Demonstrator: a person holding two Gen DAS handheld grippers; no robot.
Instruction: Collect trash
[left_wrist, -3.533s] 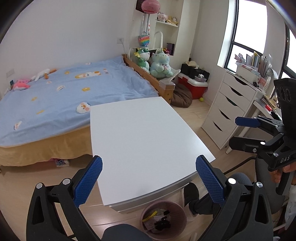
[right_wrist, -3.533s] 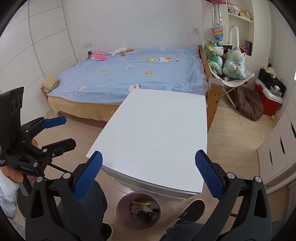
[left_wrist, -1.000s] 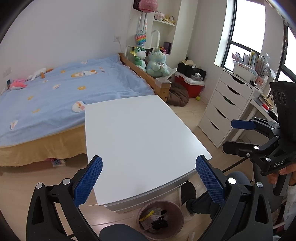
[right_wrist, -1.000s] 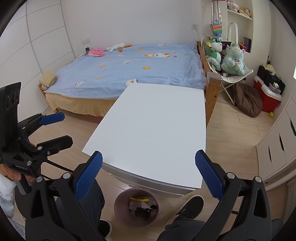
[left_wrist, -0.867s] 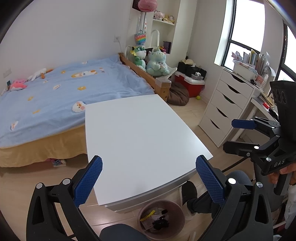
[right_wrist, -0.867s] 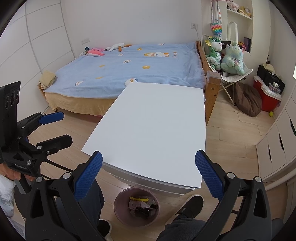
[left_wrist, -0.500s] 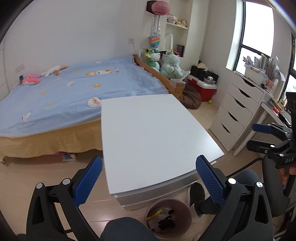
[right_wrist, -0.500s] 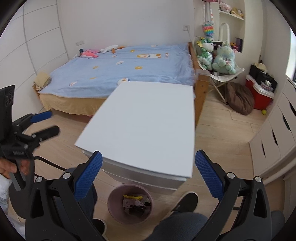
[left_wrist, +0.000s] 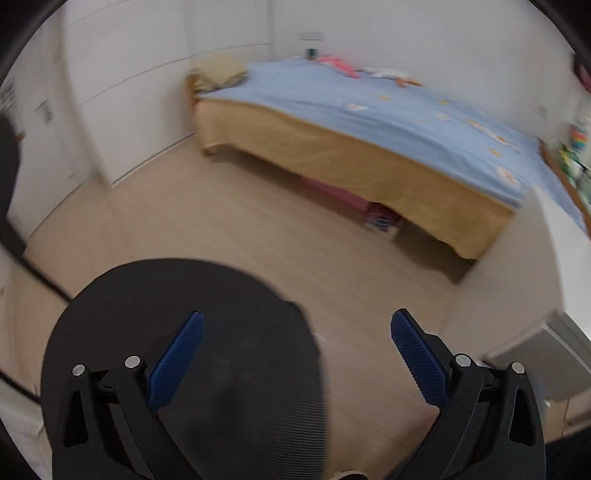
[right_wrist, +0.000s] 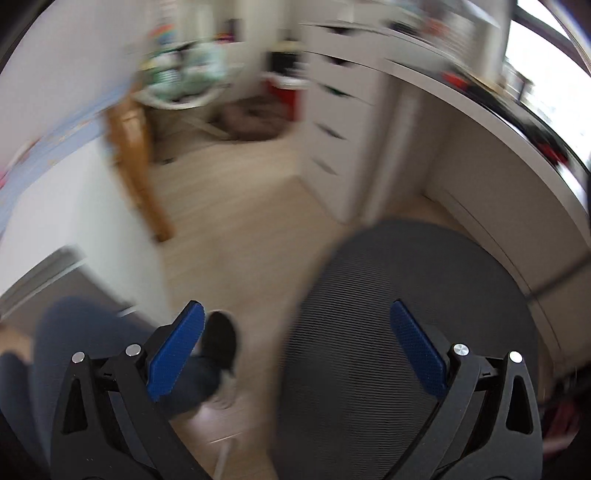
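Note:
No trash and no bin show in either view now. My left gripper (left_wrist: 297, 343) is open and empty, above a black mesh chair seat (left_wrist: 192, 332) and the wooden floor. My right gripper (right_wrist: 297, 339) is open and empty, above the same kind of mesh seat (right_wrist: 406, 317) and a person's leg and black shoe (right_wrist: 219, 339). Both views are blurred by motion.
The blue bed (left_wrist: 388, 122) lies across the far side of the left view, the white table's edge (left_wrist: 554, 258) at the right. In the right view the white table (right_wrist: 74, 206) is on the left, a white drawer unit (right_wrist: 343, 122) and a desk (right_wrist: 498, 155) behind.
Both grippers have swung sharply apart: the left view turned left to the floor and bed, the right view turned right to the drawers and desk. The table top and the bin have left view.

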